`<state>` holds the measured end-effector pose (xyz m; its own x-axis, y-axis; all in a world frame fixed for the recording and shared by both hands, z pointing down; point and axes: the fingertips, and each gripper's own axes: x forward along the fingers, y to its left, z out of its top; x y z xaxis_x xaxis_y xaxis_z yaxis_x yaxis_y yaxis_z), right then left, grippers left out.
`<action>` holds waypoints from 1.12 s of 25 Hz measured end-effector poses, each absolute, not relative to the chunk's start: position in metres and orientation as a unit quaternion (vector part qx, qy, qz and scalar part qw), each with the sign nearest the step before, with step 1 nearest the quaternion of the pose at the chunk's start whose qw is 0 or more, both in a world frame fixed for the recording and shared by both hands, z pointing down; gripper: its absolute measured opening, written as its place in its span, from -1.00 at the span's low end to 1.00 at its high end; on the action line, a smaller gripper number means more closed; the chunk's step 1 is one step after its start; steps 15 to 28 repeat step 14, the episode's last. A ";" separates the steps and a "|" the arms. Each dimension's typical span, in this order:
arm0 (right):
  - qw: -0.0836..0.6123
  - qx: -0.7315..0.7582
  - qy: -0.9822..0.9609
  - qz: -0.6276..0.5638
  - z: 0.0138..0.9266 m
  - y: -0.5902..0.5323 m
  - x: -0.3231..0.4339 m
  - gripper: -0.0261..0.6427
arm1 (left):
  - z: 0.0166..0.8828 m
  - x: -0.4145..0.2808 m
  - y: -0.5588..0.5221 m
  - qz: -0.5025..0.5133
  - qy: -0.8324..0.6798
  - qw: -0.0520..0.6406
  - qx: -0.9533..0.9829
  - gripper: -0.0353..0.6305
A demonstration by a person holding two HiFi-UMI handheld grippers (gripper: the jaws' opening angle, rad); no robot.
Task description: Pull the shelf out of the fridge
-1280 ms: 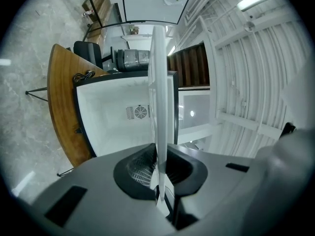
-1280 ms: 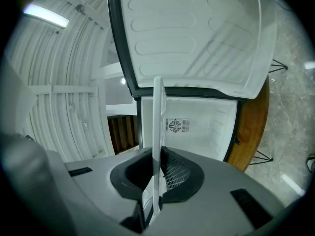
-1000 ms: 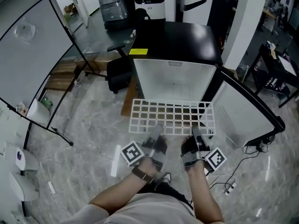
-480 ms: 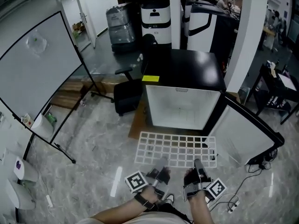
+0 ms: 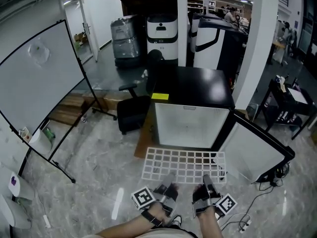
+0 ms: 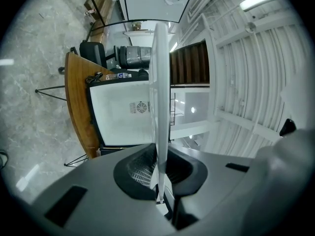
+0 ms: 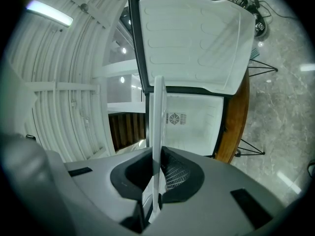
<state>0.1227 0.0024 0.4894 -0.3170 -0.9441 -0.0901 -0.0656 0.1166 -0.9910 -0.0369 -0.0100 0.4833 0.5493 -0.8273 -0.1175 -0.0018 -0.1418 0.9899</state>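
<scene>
my left gripper (image 5: 167, 191) and my right gripper (image 5: 205, 185) are each clamped on the near edge of the white wire shelf (image 5: 184, 165), side by side along that edge. in each gripper view the shelf stands edge-on between pads that press on it.

the shelf is out of the fridge (image 5: 190, 125). it hangs about level in front of the open cavity, none of it inside, above the floor (image 5: 94, 157). the fridge door (image 5: 255, 152) is swung wide open, out to the fridge's right as the head view shows it. what i see of the cavity looks bare and white.

so i judge the pulling-out itself as done. what is left, as i read it, is only to carry the shelf farther from the fridge or set it down, and the task names no place for that.
</scene>
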 end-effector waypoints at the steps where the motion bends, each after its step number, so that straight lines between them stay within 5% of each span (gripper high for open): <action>1: 0.418 -0.408 0.620 -0.524 0.489 0.002 0.122 -0.81 | 0.483 -0.038 -0.011 -0.358 -0.312 0.575 0.666 -0.82; 28: 0.417 -0.414 0.620 -0.521 0.490 0.001 0.119 -0.81 | 0.481 -0.041 -0.013 -0.369 -0.300 0.581 0.661 -0.82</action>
